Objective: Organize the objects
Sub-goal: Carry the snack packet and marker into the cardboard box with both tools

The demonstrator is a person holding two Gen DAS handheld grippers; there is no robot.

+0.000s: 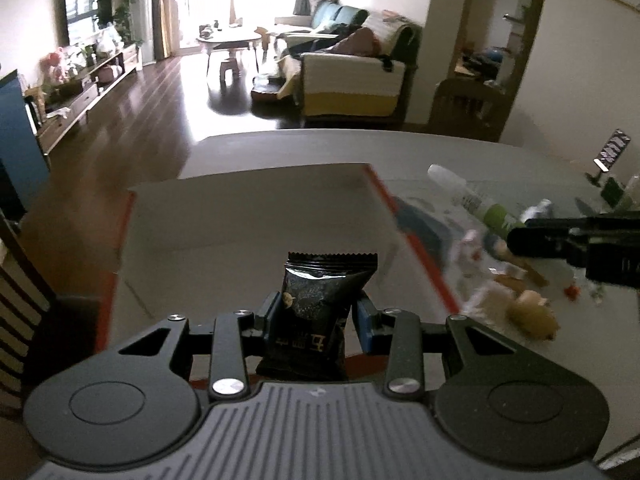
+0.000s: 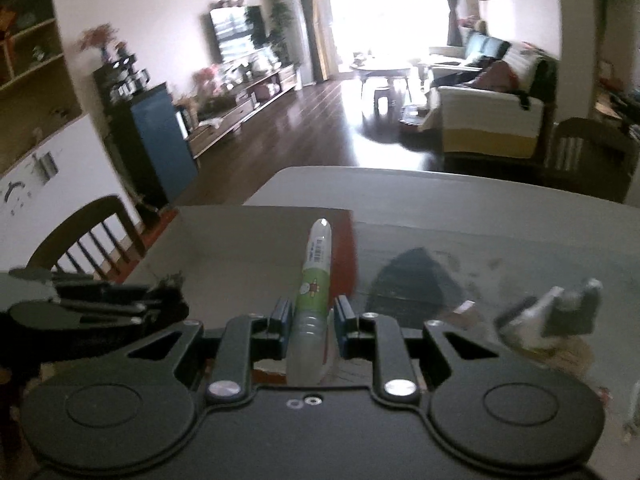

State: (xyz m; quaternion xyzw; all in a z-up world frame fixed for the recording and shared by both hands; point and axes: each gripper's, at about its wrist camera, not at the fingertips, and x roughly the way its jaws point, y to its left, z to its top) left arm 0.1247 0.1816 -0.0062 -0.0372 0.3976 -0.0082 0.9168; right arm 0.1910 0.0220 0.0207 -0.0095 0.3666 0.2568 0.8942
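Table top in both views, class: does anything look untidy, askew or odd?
Yes. Right of the red-edged box, small items lie scattered on the table, too blurred to name. The left tool holds a black packet and the right tool a green-labelled tube.

The crinkle-edged foil snack packet is glossy black with a small gold emblem and gold lettering. The slim plastic tube has a green band printed with a small cartoon figure, a white barcode label and a clear ribbed end. The flat cardboard box is grey-brown with orange-red edges, and the table is plain grey.
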